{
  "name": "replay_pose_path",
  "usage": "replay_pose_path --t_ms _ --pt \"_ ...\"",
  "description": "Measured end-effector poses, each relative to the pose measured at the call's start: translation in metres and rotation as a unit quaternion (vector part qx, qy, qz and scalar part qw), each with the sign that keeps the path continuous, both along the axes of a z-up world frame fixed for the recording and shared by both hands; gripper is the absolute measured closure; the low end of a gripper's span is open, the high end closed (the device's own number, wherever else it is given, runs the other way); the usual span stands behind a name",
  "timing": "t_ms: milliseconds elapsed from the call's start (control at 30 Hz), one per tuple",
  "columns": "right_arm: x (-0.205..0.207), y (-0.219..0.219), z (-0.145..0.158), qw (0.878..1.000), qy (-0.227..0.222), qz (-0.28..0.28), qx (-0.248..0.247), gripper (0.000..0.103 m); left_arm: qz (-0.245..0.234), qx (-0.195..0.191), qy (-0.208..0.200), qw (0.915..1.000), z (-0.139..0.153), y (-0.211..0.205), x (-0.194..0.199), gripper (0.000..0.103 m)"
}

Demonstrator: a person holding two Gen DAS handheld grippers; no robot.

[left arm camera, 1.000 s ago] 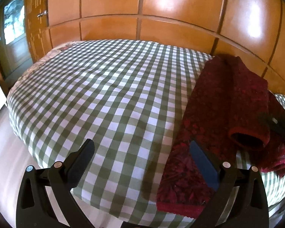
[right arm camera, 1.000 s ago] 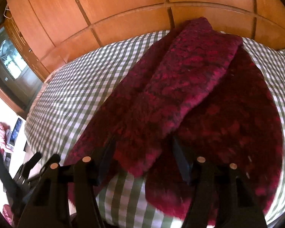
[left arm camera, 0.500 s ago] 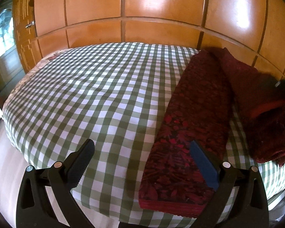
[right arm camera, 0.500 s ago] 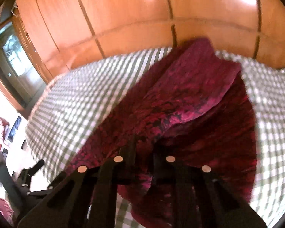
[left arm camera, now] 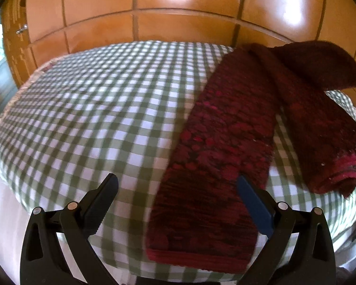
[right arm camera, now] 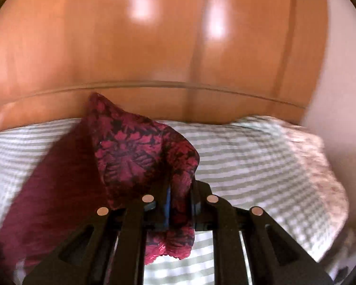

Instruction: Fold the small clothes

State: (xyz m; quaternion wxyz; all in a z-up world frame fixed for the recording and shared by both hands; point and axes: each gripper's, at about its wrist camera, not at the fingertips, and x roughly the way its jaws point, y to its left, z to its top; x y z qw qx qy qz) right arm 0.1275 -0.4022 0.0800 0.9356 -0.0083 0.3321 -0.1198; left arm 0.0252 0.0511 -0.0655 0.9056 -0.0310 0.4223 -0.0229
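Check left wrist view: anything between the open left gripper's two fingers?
Yes. In the left wrist view the left gripper brackets checked bedsheet and the near end of the dark red knit garment.

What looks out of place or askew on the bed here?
Nothing is damaged or spilled. The red knit garment lies half-folded on the checked bedspread, one part lifted off by the right gripper, shut on it. The left gripper is open over its near end.

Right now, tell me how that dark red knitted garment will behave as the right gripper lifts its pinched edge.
Likely floppy: the dark red knitted garment peaks and drapes from the right gripper, which is shut on it. Probably grippy rather than slippery, judging by its nubby knit on the checked bedcover. The rest will likely drag behind; the left gripper is open above it.
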Motion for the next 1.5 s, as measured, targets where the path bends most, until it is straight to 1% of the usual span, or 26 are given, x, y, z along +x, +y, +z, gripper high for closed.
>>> replay_pose_path --t_ms 67,100,167,300,333,367,400,433,500,567,667,733,767,833,933,1000,1067,1100,1133,1167,1200,1233,1300,1433,1467,1500 --pt "0.016 -0.028 -0.013 0.999 0.017 -0.04 0.005 0.092 -0.019 -0.005 0.012 0.9997 -0.004 -0.007 0.002 0.018" --pt "0.025 -0.044 -0.022 0.998 0.028 -0.063 0.011 0.092 -0.024 -0.003 0.018 0.9996 -0.005 -0.009 0.003 0.02" --pt "0.043 -0.072 -0.041 0.993 0.054 -0.104 0.018 0.092 -0.037 -0.006 0.032 0.9988 -0.011 -0.015 0.006 0.021" --pt "0.06 -0.109 -0.073 0.984 0.101 -0.134 0.059 0.091 -0.049 0.005 0.041 0.998 -0.016 -0.022 0.008 0.021" --pt "0.06 -0.116 -0.079 0.982 0.104 -0.136 0.073 0.081 -0.052 0.008 0.043 0.9977 -0.018 -0.022 0.01 0.021" --pt "0.059 -0.118 -0.083 0.981 0.106 -0.137 0.086 0.073 -0.054 0.01 0.044 0.9975 -0.019 -0.023 0.011 0.023" --pt "0.054 -0.121 -0.086 0.979 0.097 -0.138 0.113 0.057 -0.056 0.014 0.045 0.9973 -0.021 -0.023 0.012 0.024" --pt "0.053 -0.121 -0.085 0.978 0.092 -0.136 0.127 0.049 -0.057 0.015 0.045 0.9972 -0.021 -0.024 0.013 0.027" --pt "0.041 -0.12 -0.081 0.977 0.083 -0.122 0.156 0.047 -0.059 0.013 0.043 0.9973 -0.02 -0.023 0.015 0.035" --pt "0.03 -0.11 -0.076 0.976 0.078 -0.099 0.179 0.045 -0.059 0.005 0.04 0.9975 -0.017 -0.018 0.018 0.054" --pt "0.005 -0.082 -0.063 0.967 0.079 -0.019 0.242 0.045 -0.061 -0.019 0.039 0.9972 -0.013 -0.009 0.019 0.07" --pt "-0.016 -0.053 -0.059 0.943 0.093 0.067 0.311 0.049 -0.066 -0.03 0.032 0.9968 -0.009 -0.004 0.019 0.078" --pt "-0.023 -0.041 -0.059 0.934 0.1 0.094 0.33 0.049 -0.066 -0.038 0.031 0.9966 -0.008 0.0 0.019 0.082" --pt "-0.041 -0.001 -0.059 0.906 0.126 0.168 0.367 0.051 -0.063 -0.048 0.022 0.9966 -0.001 0.006 0.02 0.084" --pt "-0.056 0.05 -0.068 0.871 0.176 0.231 0.396 0.052 -0.05 -0.052 -0.003 0.9974 0.015 0.019 0.022 0.085" --pt "-0.061 0.078 -0.07 0.86 0.192 0.256 0.398 0.055 -0.038 -0.05 -0.021 0.9978 0.027 0.03 0.024 0.085" --pt "-0.062 0.098 -0.068 0.864 0.192 0.261 0.385 0.056 -0.017 -0.038 -0.044 0.9982 0.042 0.046 0.03 0.088" --pt "-0.06 0.103 -0.068 0.867 0.191 0.264 0.377 0.06 -0.004 -0.032 -0.055 0.998 0.05 0.056 0.035 0.089" --pt "-0.059 0.108 -0.068 0.87 0.19 0.264 0.371 0.069 0.007 -0.027 -0.062 0.9977 0.054 0.063 0.038 0.097" --pt "-0.057 0.112 -0.067 0.873 0.189 0.264 0.362 0.075 0.026 -0.021 -0.068 0.9971 0.06 0.073 0.043 0.101" --pt "-0.055 0.116 -0.064 0.88 0.189 0.263 0.347 0.082 0.042 -0.014 -0.07 0.9966 0.065 0.08 0.048 0.102" --pt "-0.056 0.119 -0.058 0.887 0.183 0.264 0.331 0.085 0.052 -0.015 -0.07 0.996 0.069 0.086 0.049 0.102" --pt "-0.064 0.118 -0.039 0.903 0.156 0.268 0.297 0.086 0.069 -0.043 -0.085 0.9931 0.078 0.099 0.044 0.101" --pt "-0.077 0.08 0.013 0.929 0.078 0.247 0.265 0.089 0.048 -0.063 -0.08 0.9936 0.076 0.096 0.035 0.101" --pt "-0.08 0.071 0.024 0.937 0.061 0.236 0.249 0.089 0.033 -0.072 -0.073 0.9942 0.073 0.089 0.033 0.101" --pt "-0.083 0.057 0.036 0.951 0.04 0.216 0.219 0.09 0.02 -0.079 -0.068 0.9943 0.07 0.082 0.032 0.101"
